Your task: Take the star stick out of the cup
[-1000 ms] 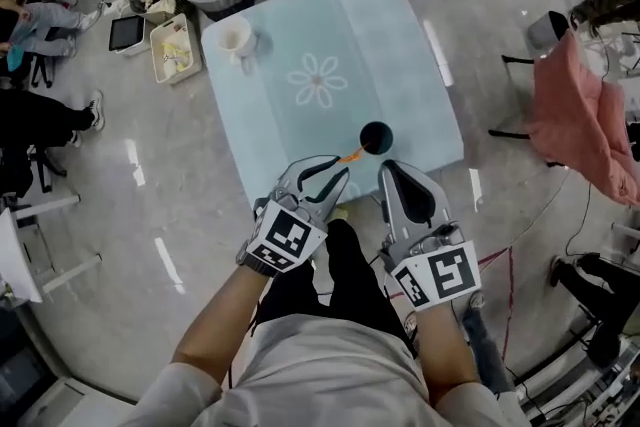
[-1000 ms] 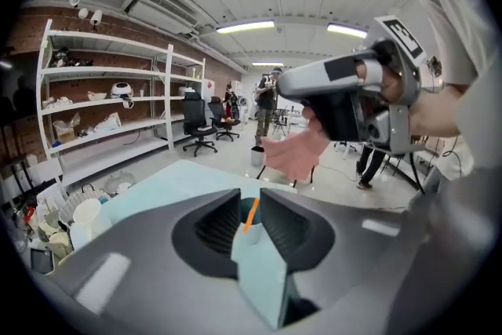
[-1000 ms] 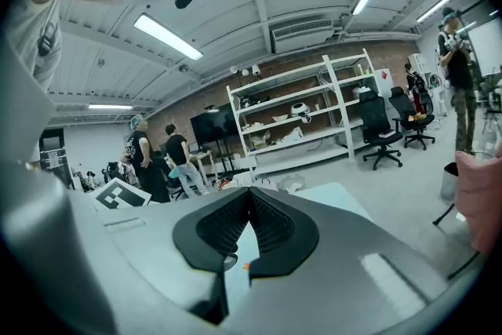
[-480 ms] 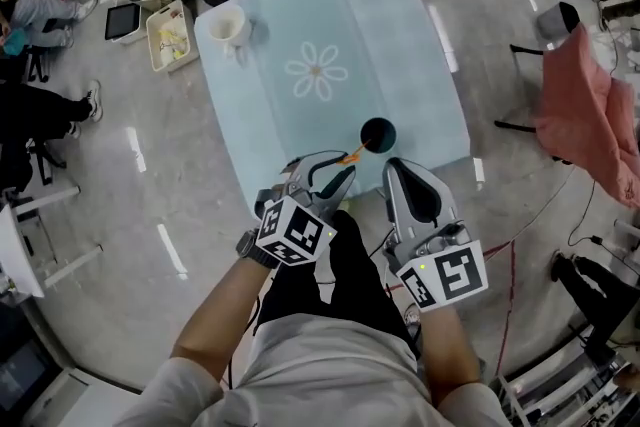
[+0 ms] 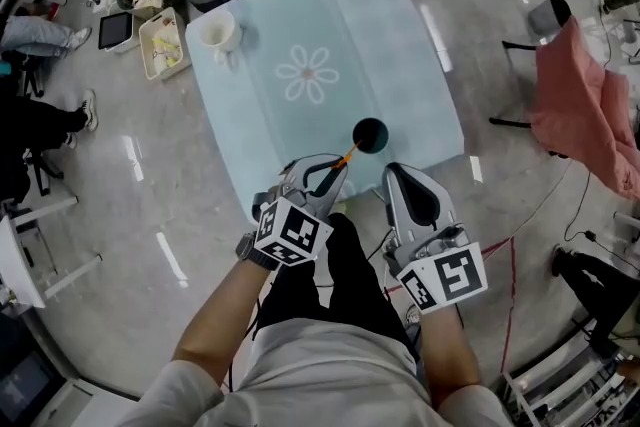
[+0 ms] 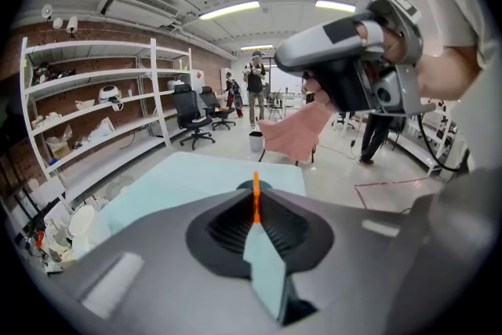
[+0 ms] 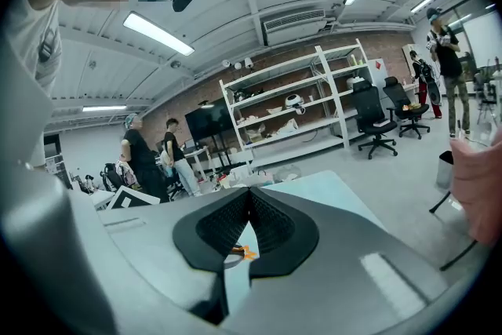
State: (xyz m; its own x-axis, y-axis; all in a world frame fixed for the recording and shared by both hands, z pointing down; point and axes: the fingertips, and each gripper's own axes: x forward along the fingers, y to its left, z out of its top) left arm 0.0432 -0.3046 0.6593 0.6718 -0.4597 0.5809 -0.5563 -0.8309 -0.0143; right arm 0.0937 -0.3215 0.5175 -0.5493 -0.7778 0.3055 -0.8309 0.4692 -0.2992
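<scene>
Pulling along its slant is advised, since the star stick [image 5: 347,156] is pinched by the closed left tool [image 6: 255,198] beside the cup [image 5: 371,134].

No legible text, numbers or brands. Black-and-white square code patterns only, on left marker cube [image 5: 293,235] and right marker cube [image 5: 452,277] — no characters.

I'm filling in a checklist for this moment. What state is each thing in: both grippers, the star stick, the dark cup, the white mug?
left gripper: shut on the star stick.
right gripper: shut, nothing between its jaws.
star stick: one end in the dark cup, leaning out over the rim.
dark cup: upright on the table, near its front edge.
white mug: upright at the far left corner, untouched.
</scene>
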